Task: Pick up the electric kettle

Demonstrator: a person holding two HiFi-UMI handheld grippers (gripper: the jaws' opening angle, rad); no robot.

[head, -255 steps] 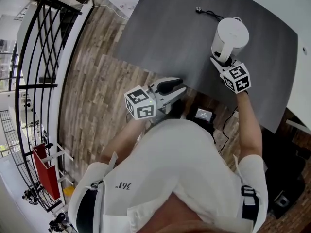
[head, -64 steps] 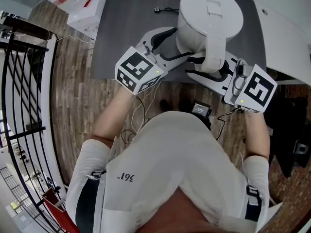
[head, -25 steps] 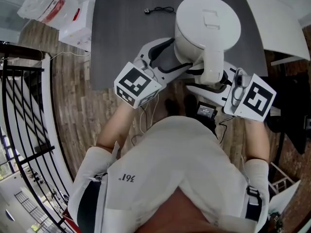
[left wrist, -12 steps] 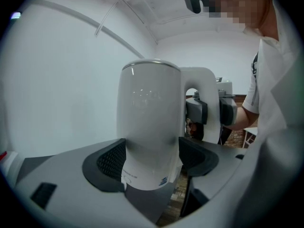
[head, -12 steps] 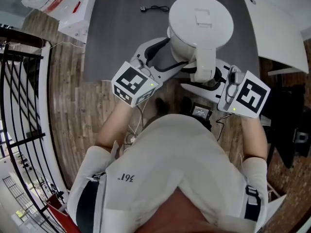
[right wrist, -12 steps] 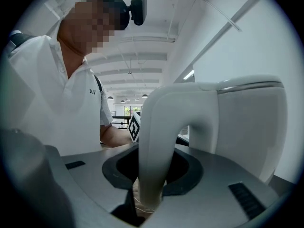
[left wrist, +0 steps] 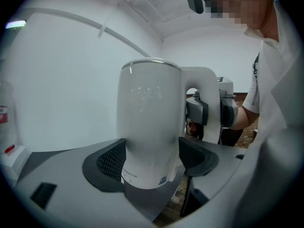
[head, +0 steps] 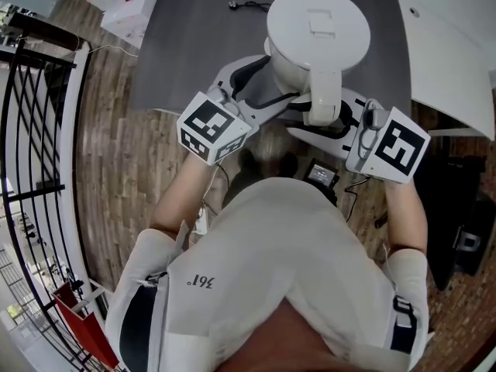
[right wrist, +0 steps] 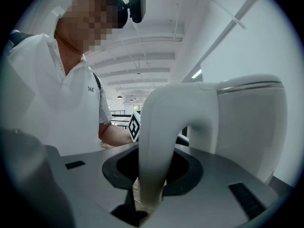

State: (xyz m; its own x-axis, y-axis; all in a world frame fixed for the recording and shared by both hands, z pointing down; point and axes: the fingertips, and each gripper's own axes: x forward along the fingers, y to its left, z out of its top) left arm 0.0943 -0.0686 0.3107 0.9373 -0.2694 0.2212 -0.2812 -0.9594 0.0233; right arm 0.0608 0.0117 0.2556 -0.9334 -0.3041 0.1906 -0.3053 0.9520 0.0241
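Note:
The white electric kettle (head: 318, 29) is held up in the air over the near edge of the dark grey table (head: 194, 45). My left gripper (head: 273, 84) is shut on the kettle's round body; in the left gripper view the dark pads (left wrist: 111, 159) press on both sides of the kettle (left wrist: 149, 122) low down. My right gripper (head: 324, 122) is shut on the kettle's handle (head: 322, 91). In the right gripper view the handle (right wrist: 159, 132) runs down between the jaws of the right gripper (right wrist: 151, 172). Wood floor shows under the kettle's base.
A black cable (head: 249, 5) lies at the table's far side. A white tabletop (head: 453, 60) adjoins at the right. A black railing (head: 39, 130) runs along the left and a white box (head: 128, 2) sits on the floor at the top left. The person's torso (head: 279, 270) is just behind the grippers.
Both grippers and the kettle have moved together a little to the left and up in the head view. Both grips are unchanged.

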